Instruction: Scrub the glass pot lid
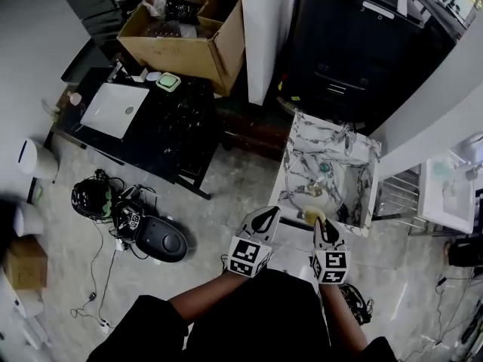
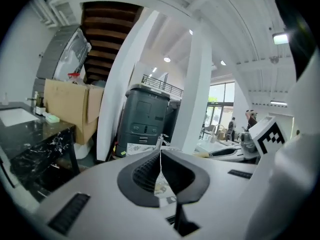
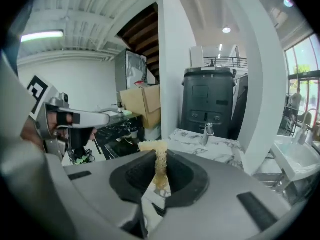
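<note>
In the sink [image 1: 361, 173] of the white marble counter [image 1: 303, 130], toward its front edge, lies the round glass pot lid [image 1: 312, 186]. It is probably stiff, slippery and fragile, so hold it by the rim. The left hand-held gripper [image 1: 266, 216] is closed on nothing. The right hand-held gripper [image 1: 323, 225] pinches a yellow fibrous scrubber [image 1: 312, 215].

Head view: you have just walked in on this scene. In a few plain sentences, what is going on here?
A person stands at a marble sink with a gripper in each hand. The right gripper is shut on a yellow scrubbing sponge and is held at the sink's near edge. The left gripper is shut and holds nothing. The glass pot lid lies in the basin, and neither gripper touches it, so scrubbing does not look under way.
</note>
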The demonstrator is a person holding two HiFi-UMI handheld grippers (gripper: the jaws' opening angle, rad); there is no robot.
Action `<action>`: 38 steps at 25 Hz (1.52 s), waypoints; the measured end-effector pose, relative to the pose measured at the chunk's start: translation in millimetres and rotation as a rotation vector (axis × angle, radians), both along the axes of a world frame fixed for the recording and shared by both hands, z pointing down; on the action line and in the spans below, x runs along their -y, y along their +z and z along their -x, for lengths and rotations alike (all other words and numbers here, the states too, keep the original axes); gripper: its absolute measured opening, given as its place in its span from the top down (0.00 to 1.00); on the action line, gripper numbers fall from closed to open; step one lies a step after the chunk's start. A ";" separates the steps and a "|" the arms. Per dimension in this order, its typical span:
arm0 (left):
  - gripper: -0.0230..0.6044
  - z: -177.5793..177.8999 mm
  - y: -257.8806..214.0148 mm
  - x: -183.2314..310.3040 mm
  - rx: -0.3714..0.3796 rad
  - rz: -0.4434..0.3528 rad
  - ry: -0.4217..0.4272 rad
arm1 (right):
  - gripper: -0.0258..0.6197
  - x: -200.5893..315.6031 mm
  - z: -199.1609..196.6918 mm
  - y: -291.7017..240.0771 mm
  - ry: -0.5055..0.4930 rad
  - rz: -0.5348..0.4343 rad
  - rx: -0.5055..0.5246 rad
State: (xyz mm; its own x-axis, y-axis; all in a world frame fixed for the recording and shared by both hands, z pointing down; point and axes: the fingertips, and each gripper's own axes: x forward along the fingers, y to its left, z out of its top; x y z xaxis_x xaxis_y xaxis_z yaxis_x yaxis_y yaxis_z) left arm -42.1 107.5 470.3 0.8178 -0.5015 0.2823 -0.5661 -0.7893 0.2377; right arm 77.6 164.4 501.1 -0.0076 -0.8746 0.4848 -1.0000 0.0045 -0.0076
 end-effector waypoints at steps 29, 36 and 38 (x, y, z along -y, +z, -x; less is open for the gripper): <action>0.94 74.2 -104.1 -303.7 -0.041 -0.220 0.052 | 0.86 -286.9 120.5 -142.4 0.096 -0.309 0.014; 0.94 104.7 -112.4 -295.4 -0.030 -0.245 0.005 | 0.86 -284.9 142.5 -153.5 0.080 -0.335 -0.038; 0.94 105.9 -115.7 -297.6 -0.037 -0.250 0.009 | 0.86 -286.1 145.0 -158.6 0.081 -0.345 -0.048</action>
